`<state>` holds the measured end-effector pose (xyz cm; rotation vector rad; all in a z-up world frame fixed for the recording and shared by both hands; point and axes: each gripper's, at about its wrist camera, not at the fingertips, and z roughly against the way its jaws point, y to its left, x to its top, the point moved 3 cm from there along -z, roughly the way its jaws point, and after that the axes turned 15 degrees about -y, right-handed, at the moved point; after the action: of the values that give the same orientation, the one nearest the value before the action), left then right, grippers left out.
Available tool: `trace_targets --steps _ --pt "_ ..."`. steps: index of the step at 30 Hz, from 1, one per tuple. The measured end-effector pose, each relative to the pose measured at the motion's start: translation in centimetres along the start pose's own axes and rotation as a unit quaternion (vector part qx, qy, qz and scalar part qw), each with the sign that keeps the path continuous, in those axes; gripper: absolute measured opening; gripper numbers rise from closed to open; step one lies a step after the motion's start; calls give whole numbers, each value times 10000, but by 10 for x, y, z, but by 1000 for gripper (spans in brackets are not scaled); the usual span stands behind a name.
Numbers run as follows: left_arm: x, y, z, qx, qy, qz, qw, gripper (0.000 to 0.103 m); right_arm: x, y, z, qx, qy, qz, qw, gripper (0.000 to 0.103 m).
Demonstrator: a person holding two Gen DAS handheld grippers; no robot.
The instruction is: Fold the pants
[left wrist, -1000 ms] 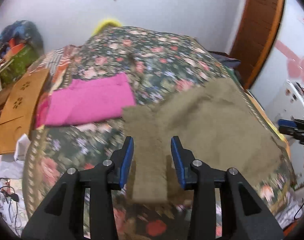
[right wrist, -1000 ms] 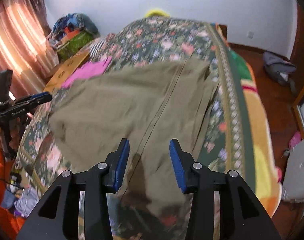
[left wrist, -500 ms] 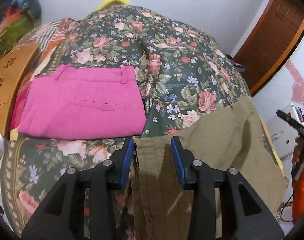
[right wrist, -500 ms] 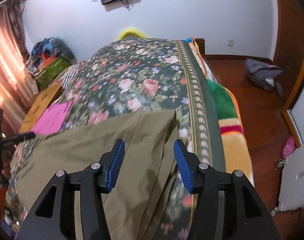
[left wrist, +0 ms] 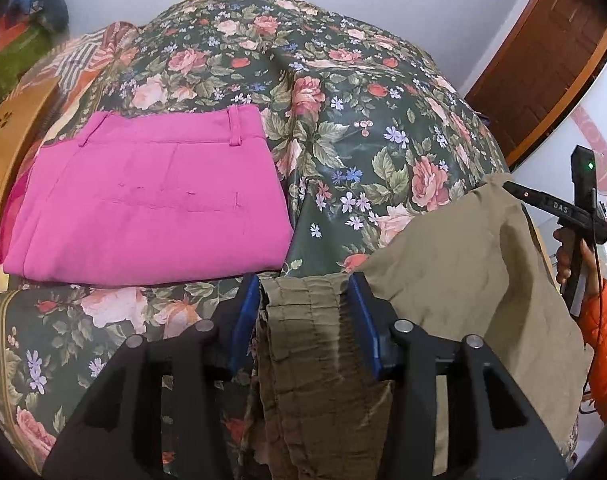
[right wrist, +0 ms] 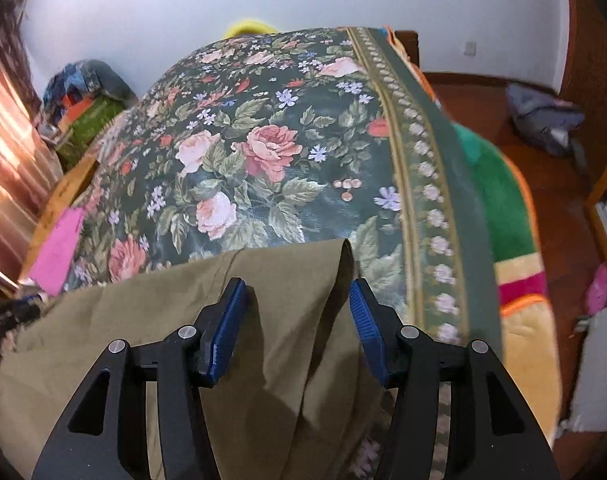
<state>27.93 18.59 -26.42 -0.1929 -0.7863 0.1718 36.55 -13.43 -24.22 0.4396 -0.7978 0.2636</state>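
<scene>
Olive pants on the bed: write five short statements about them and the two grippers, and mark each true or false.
1. The left gripper has the olive pants waistband between open jaws. True.
2. The right gripper is clamped shut on fabric. False: its jaws are open, with cloth between them.
3. Folded pink pants lie on the floral bedspread. True.
4. The pink pants overlap the olive pants. False: they lie apart.
5. The olive pants are folded into a neat square. False: they are spread out.

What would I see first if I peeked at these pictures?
Bright pink pants lie folded on the flowery bedspread, to the left. Nearer, olive pants spread across the bed's near edge, with each open gripper's blue fingers on either side of the cloth.
</scene>
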Motion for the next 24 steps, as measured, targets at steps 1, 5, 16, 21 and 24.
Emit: trace_targets --steps 1,5,16,21,24 --pt "0 -1 2 63 -40 -39 10000 36 0 0 -1 58 21 -45 10000 44" --pt "1 5 8 124 -193 72 9997 28 0 7 4 265 -37 -12 9996 15" --pt "-9 7 38 946 -483 -466 9932 0 17 38 22 78 -599 836 9947 6" --pt "-21 49 45 1297 -241 -49 9912 0 23 50 15 -54 -712 1044 9920 6" --pt "-20 53 49 1095 -231 113 9937 0 27 49 8 -193 -682 1056 9919 6"
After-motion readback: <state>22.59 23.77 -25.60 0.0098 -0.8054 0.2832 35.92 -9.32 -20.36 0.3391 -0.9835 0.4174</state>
